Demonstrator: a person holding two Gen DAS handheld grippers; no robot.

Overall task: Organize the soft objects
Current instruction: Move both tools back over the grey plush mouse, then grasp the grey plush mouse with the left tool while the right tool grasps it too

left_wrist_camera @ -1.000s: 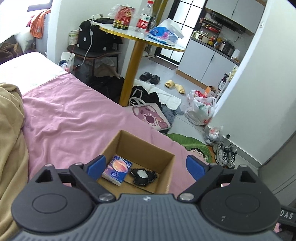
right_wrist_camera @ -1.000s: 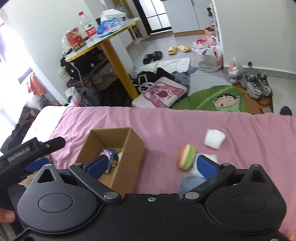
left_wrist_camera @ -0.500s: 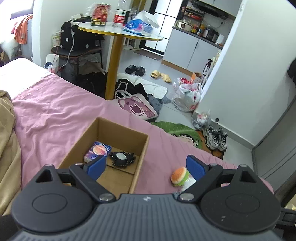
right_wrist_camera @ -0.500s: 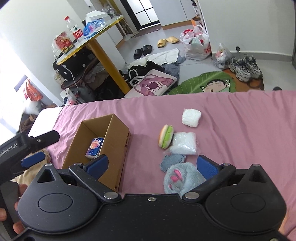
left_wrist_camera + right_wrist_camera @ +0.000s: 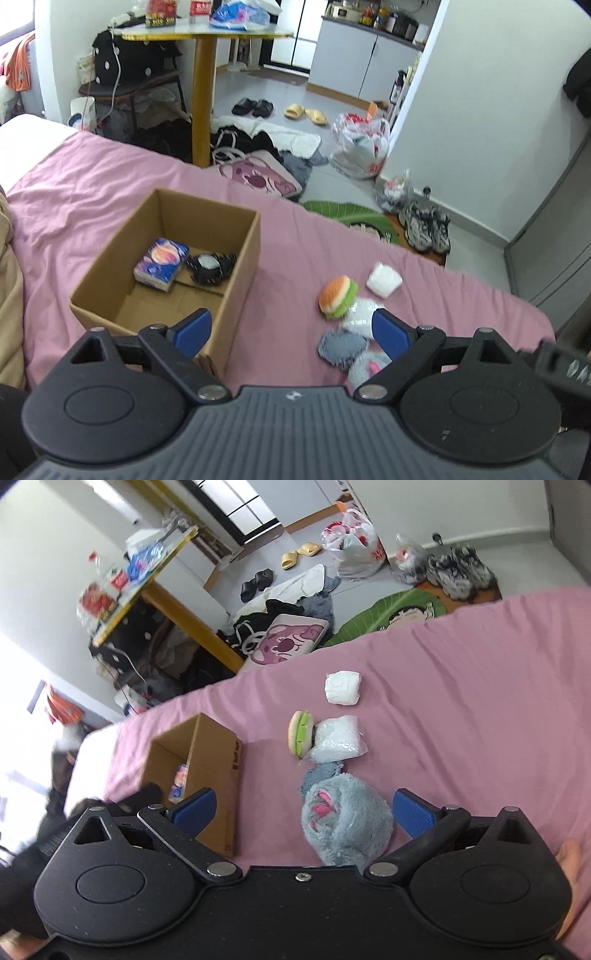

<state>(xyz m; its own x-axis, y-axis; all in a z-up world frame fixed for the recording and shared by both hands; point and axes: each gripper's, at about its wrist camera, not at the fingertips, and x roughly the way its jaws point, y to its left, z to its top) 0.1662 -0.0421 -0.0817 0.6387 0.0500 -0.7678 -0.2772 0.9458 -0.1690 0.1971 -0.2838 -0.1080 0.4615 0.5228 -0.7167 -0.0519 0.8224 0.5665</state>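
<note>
Box: the cardboard box (image 5: 166, 266) is sitting open-topped on the pink bed (image 5: 92, 192), left of the loose pile, so I am treating it as the place the soft things are meant to go.
Already inside: a small blue tissue pack (image 5: 160, 264) and a black-and-white round item (image 5: 210, 266) are lying side by side on the box floor (the second is too blurred for me to name).
Waiting pile: the burger toy (image 5: 301, 734) is leaning against a clear bag of white stuff (image 5: 338, 738); a white folded bundle (image 5: 342, 687) is lying a little apart beyond them; a grey-blue cloth patch (image 5: 320, 772) is peeking out from under the grey furry toy (image 5: 345, 823).
Right gripper (image 5: 302, 812): I am holding its fingers wide apart, straddling the furry toy without touching it, since it is the nearest piece.
Left gripper (image 5: 291, 330): its fingers are also spread and gripping nothing; I am hovering it between the box's near corner and the pile, one finger over each.
Judgement: I am probably lining up to pinch the furry toy; its plush should squash, so a deep bite seems wise.
</note>
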